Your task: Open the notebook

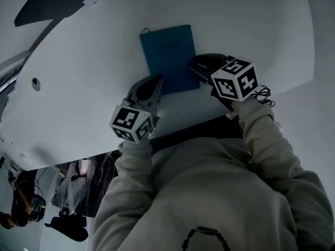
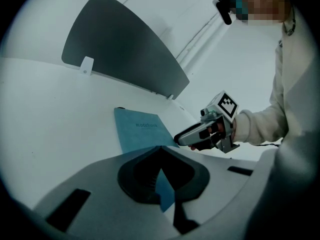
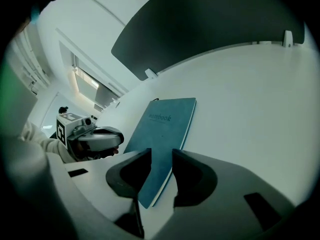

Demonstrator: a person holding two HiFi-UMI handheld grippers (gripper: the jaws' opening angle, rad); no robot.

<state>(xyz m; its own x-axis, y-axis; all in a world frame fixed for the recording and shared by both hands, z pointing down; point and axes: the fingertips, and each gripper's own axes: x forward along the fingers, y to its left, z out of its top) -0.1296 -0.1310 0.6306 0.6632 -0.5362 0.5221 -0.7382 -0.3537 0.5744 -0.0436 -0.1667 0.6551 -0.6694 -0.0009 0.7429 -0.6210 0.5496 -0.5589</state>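
Observation:
A blue notebook (image 1: pixel 168 54) lies closed and flat on the white table (image 1: pixel 84 56), with its printed cover up. My left gripper (image 1: pixel 156 80) is at the notebook's near left corner. In the left gripper view its tips (image 2: pixel 160 149) meet, and the notebook's (image 2: pixel 137 131) corner shows through the hollow behind them. My right gripper (image 1: pixel 193 65) is at the notebook's right edge. In the right gripper view its jaws (image 3: pixel 161 155) stand apart, with the notebook's (image 3: pixel 167 126) near corner in the gap and no pad pressing on it. Each gripper view shows the other gripper: the right one (image 2: pixel 179 139) and the left one (image 3: pixel 119 136).
A dark curved panel (image 2: pixel 120 49) stands clipped along the table's far edge. The table has small round holes (image 1: pixel 35 82) near its ends. Its near edge runs just in front of my body. A person (image 1: pixel 21 203) stands off to the lower left, away from the table.

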